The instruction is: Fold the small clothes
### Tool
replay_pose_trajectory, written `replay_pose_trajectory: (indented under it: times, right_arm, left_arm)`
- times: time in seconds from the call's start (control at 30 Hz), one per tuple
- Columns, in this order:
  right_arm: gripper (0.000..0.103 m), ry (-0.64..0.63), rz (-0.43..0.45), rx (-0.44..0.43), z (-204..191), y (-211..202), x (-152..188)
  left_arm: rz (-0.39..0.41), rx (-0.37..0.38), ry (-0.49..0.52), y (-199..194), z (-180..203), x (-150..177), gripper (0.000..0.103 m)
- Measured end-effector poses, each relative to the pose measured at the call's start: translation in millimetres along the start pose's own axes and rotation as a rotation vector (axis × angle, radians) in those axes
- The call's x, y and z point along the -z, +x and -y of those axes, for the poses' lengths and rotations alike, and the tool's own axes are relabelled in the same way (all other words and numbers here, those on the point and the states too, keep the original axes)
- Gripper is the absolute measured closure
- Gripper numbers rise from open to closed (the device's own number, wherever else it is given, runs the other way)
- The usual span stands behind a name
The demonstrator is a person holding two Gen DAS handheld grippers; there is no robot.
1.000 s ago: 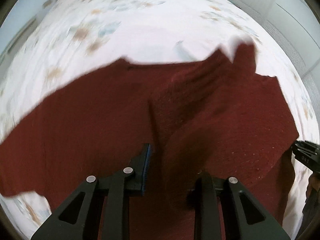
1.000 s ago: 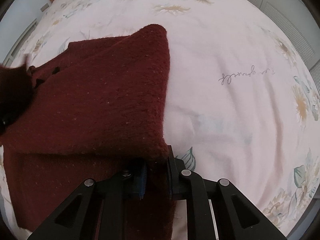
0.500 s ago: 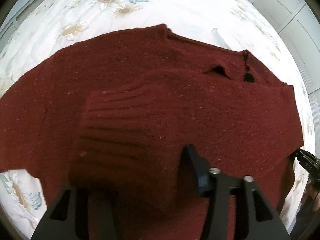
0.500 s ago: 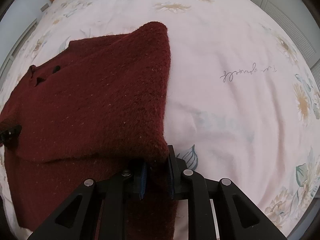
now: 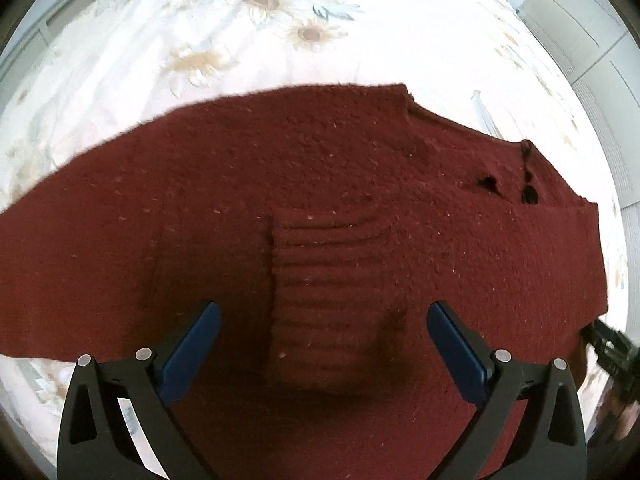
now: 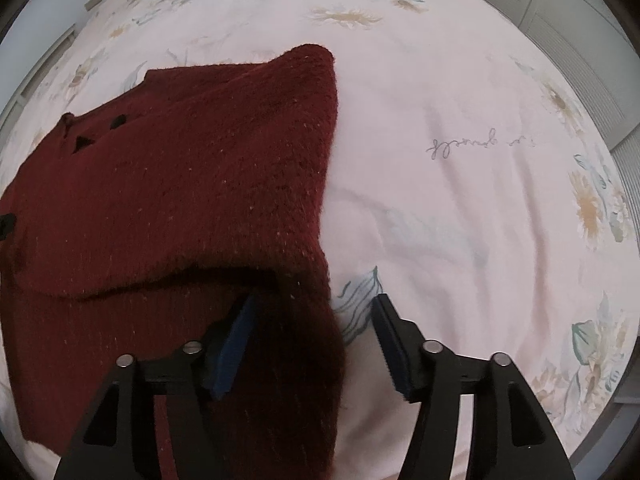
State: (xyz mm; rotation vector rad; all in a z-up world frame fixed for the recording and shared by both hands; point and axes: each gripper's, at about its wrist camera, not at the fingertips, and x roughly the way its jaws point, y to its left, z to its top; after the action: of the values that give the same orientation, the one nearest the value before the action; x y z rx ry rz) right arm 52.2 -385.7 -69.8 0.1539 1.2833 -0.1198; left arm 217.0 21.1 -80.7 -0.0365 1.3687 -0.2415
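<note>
1. The dark red sweater (image 5: 320, 184) lies spread on the bed (image 5: 360, 40), whose sheet is pale with a flower print. In the left wrist view it fills the middle and lower part of the picture, neckline toward 2 o'clock.

2. One sleeve is folded in across the body; its ribbed cuff (image 5: 328, 288) lies flat on the front, between the two blue pads of the left tool (image 5: 320, 336).

3. The left tool is released: its jaws stand wide apart on either side of the cuff and grasp nothing.

4. The right tool (image 6: 312, 328) is released as well. Its jaws are spread, the left pad against the sweater's folded side edge, the right pad over bare sheet at 5 o'clock.

5. In the right wrist view the sweater (image 6: 192, 184) sits at 9 to 10 o'clock, with that side already turned in and a thick fold edge running down toward the tool.

6. Judgement: the sleeve-and-side folds look laid, so the step in hand is letting go after them.

7. The next move probably calls for both tools to grasp the hem or the shoulders and bring one end over the other, keeping the tucked sleeve from sliding out.
</note>
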Motion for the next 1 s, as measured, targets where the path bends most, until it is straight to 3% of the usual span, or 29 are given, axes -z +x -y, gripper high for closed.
replay_pose_trajectory:
  times: [0.1, 0.13, 0.27, 0.63, 0.67, 0.73, 0.8, 0.83, 1.0]
  right_arm:
    - [0.032, 0.007, -0.002, 0.001, 3, -1, 4]
    - [0.032, 0.009, -0.004, 0.004, 4, -1, 6]
    - [0.032, 0.025, -0.009, 0.004, 8, -1, 8]
    - [0.032, 0.049, -0.010, -0.003, 17, -1, 10]
    - [0.032, 0.049, -0.007, -0.002, 18, -3, 10]
    - [0.032, 0.052, -0.001, -0.003, 21, -8, 8]
    - [0.032, 0.060, 0.008, -0.008, 24, -12, 4]
    - [0.032, 0.066, 0.012, -0.012, 25, -13, 1]
    - [0.025, 0.079, 0.024, -0.047, 28, -19, -23]
  left_arm:
    - [-0.040, 0.015, -0.023, 20, 4, 0, 0.001]
    - [-0.057, -0.016, -0.010, 28, 7, 0, 0.001]
    - [-0.046, -0.056, -0.025, 35, 10, 3, 0.001]
    - [-0.023, -0.034, -0.045, 39, 14, 3, 0.001]
    - [-0.017, -0.035, -0.039, 34, 12, 4, 0.006]
    - [0.011, -0.043, 0.001, 21, 12, 6, 0.027]
    - [0.031, -0.052, 0.035, 10, 17, 4, 0.075]
    - [0.039, -0.059, 0.051, 4, 19, 3, 0.085]
    - [0.082, -0.032, 0.076, -25, 17, 0, 0.090]
